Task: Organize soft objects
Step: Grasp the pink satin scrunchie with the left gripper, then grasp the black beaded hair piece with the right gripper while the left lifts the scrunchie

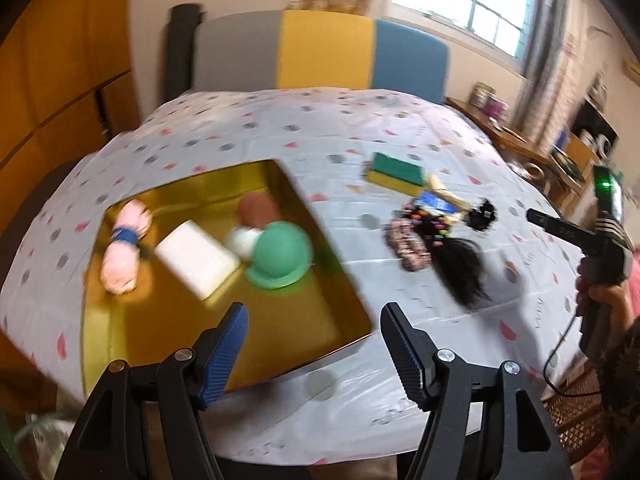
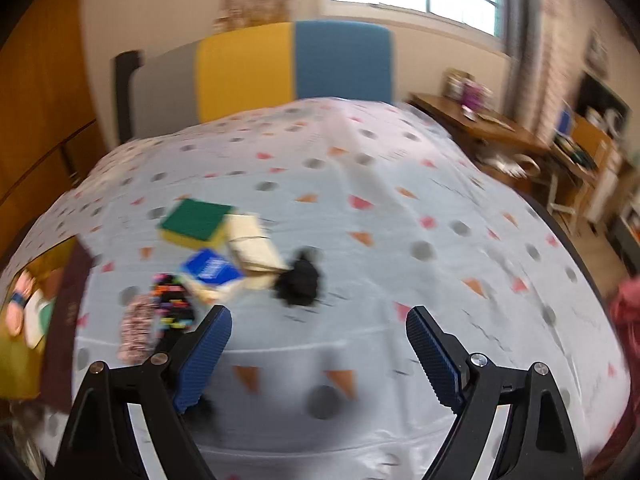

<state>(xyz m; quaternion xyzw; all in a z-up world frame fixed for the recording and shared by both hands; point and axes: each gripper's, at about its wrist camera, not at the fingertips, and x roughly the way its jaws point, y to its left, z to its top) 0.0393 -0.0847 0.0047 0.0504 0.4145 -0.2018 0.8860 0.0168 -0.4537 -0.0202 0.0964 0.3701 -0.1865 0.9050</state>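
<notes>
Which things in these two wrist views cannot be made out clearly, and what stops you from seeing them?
- Blue label, right wrist view: printing smeared by motion blur.
- Gold tray, right wrist view: cut off by the left edge, contents mostly hidden.
- Black hairpiece, left wrist view: blurred; its lower end sits behind the left finger in the right wrist view.
- Brown round item, left wrist view: partly hidden by the green dome.
- Right gripper, left wrist view: fingertips cropped.

Black fingers (image 1: 230, 344) with blue ribbed pads, silver screws (image 1: 444, 355), dark patterned sleeve (image 1: 624, 380).
</notes>
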